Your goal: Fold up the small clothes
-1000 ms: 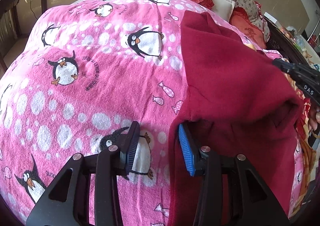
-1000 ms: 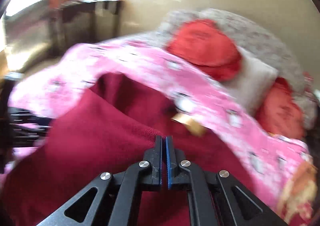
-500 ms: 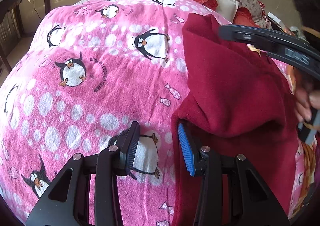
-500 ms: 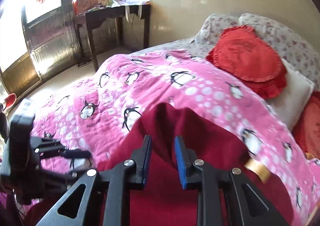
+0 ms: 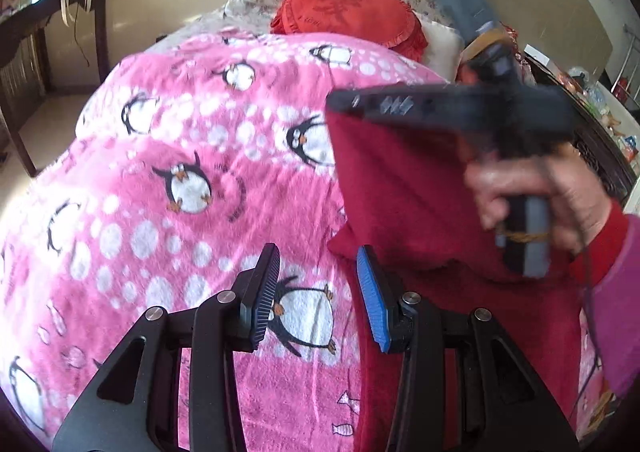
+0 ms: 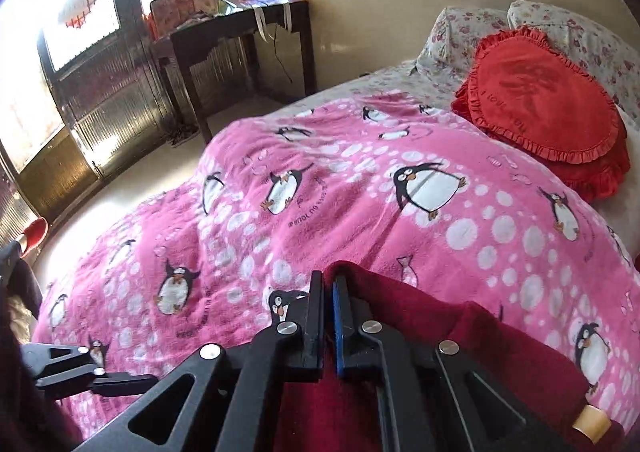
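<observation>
In the right wrist view our right gripper (image 6: 328,292) has its fingers clamped on a fold of the dark red garment (image 6: 404,316), which lies on the pink penguin blanket (image 6: 360,187) on the bed. Only the left wrist view shows our left gripper (image 5: 318,288) spread wide and holding nothing, at the garment's (image 5: 404,187) left edge, with our right hand (image 5: 536,187) above the cloth.

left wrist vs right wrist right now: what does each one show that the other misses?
Left wrist only: the person's right hand gripping the right gripper's handle, the gripper seen from outside over the dark red garment, and the left gripper open above the blanket beside the garment's edge.

Right wrist only: the right gripper shut on a fold of the garment, a tan tag at its edge, and the windowed doors.

Both: the pink penguin blanket, the red heart cushion, the floral pillows and the dark wooden table.
</observation>
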`<state>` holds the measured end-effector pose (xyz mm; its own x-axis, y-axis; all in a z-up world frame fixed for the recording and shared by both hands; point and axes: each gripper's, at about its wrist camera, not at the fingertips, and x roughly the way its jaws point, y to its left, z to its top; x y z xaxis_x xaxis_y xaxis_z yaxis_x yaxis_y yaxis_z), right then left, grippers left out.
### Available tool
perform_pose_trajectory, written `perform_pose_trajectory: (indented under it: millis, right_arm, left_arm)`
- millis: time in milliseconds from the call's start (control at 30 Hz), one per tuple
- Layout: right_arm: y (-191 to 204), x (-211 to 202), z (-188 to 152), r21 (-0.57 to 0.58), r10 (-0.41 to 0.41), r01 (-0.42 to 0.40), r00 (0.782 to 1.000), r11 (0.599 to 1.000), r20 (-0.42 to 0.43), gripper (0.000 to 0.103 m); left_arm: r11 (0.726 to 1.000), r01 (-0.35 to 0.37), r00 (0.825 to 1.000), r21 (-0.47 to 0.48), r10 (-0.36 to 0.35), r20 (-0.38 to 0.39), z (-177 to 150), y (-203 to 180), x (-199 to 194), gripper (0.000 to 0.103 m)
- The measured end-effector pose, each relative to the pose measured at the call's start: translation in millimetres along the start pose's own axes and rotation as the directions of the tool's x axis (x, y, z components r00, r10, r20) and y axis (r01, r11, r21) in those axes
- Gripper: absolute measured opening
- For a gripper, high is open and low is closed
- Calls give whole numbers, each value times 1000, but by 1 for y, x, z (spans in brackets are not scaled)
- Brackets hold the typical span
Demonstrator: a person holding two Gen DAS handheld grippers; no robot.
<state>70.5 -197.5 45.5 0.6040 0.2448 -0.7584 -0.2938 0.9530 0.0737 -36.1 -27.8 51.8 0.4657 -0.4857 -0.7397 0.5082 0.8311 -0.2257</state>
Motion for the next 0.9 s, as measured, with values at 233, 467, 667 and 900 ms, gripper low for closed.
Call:
perform_pose_trajectory:
  millis: [233, 467, 667, 900]
  right_arm:
    - [-12, -81, -49, 87, -76, 71, 995, 994, 61, 37]
    - [-98, -203, -172, 192, -513, 515, 856, 835, -65, 44]
    - [-151, -208, -230, 358, -420, 440, 897, 824, -136, 11]
    - [-164, -221, -229, 444, -474, 466, 875, 765, -102, 5]
  left_arm:
    - [995, 24, 1000, 92, -26, 14, 14, -33, 6, 40]
    - [994, -18, 997, 105, 25, -67, 24, -52, 53, 40]
    - [995, -59, 993, 75, 66, -95, 27, -53, 56, 40]
    - [992, -49, 997, 119, 55, -49, 37, -75, 38, 40]
